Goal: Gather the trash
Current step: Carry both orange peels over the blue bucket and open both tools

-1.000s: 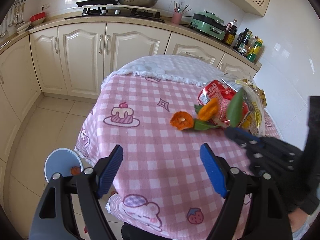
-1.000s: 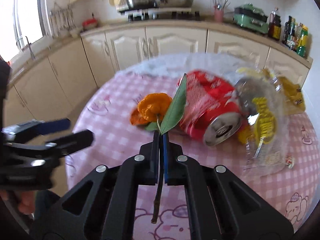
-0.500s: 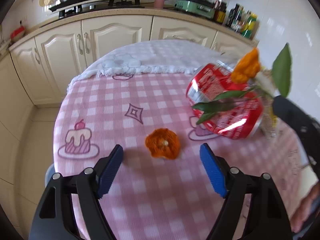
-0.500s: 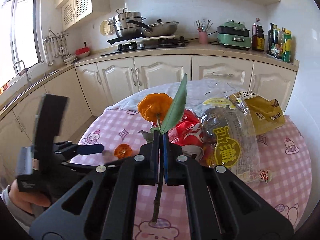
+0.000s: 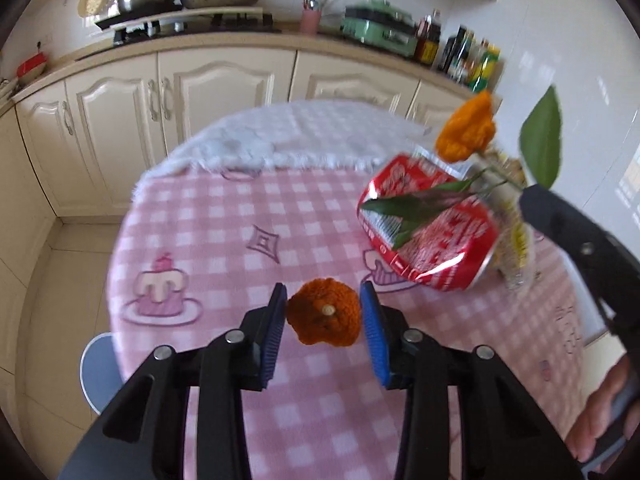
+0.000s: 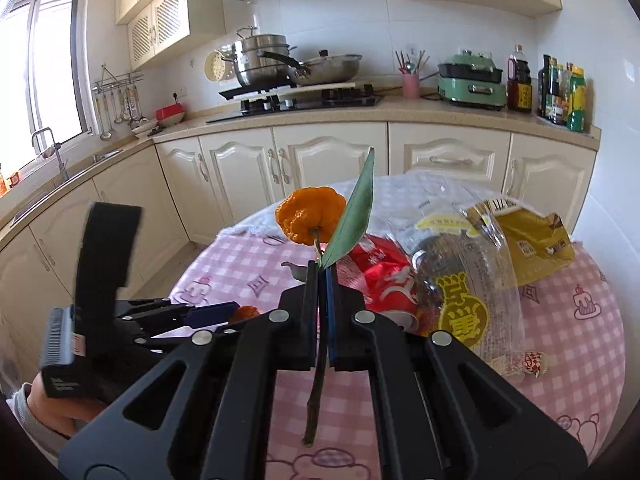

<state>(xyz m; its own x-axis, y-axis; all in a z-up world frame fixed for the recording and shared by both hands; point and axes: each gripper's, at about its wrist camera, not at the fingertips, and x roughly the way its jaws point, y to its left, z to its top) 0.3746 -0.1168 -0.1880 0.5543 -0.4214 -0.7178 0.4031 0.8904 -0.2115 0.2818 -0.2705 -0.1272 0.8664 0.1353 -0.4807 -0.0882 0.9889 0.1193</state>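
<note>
An orange peel (image 5: 323, 312) lies on the pink checked tablecloth (image 5: 224, 224). My left gripper (image 5: 323, 320) is closing on it, its blue pads touching the peel on both sides. My right gripper (image 6: 322, 274) is shut on a twig (image 6: 316, 376) that carries a shrivelled orange fruit (image 6: 310, 216) and a green leaf (image 6: 352, 216), held above the table. In the left wrist view the same twig's fruit (image 5: 466, 128) hangs over a crushed red can (image 5: 428, 236). The right wrist view shows the left gripper (image 6: 224, 314) low at the left beside the peel (image 6: 246, 313).
A clear plastic bag with yellow print (image 6: 464, 292), a yellow-brown packet (image 6: 528, 240) and a small sweet wrapper (image 6: 532, 362) lie right of the can (image 6: 380, 284). A blue bin (image 5: 96, 372) stands on the floor below the table's left edge. Cream cabinets (image 5: 224, 92) run behind.
My left gripper moved forward over the peel and its jaws narrowed from wide open to the peel's sides. The right gripper rose a little with the twig.
</note>
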